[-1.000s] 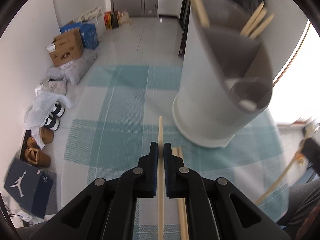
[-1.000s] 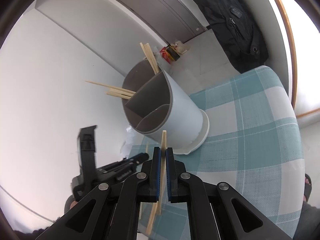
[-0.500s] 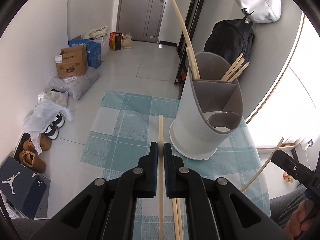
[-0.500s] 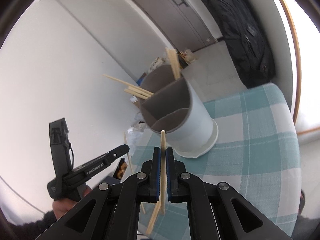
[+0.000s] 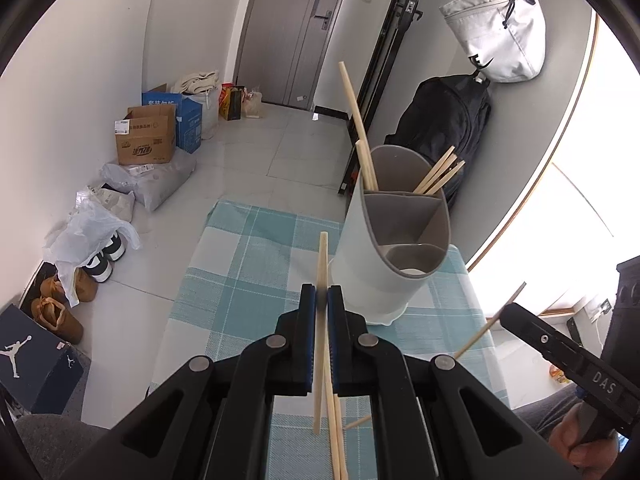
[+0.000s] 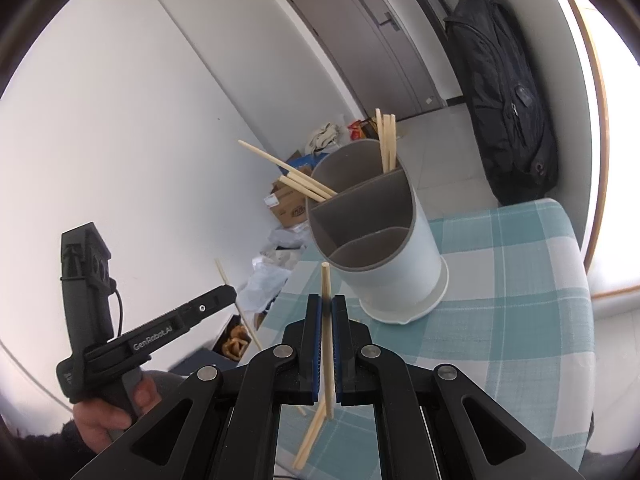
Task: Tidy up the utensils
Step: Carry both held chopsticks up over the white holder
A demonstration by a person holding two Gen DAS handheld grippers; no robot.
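Can't see the holder's (image 5: 394, 240) front pocket bottom, but my left hand-held gripper (image 5: 321, 300) and right hand-held gripper (image 6: 327, 312) each pinch one chopstick (image 5: 322, 256), angled down over the desk (image 5: 248, 264).

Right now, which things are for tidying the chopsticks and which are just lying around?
For the job:
- left claw, shut on a chopstick
- right claw, shut on another chopstick
- grey utensil holder
- loose chopsticks on the tablecloth

Just lying about:
- cardboard box
- shoes
- black backpack
- white bag
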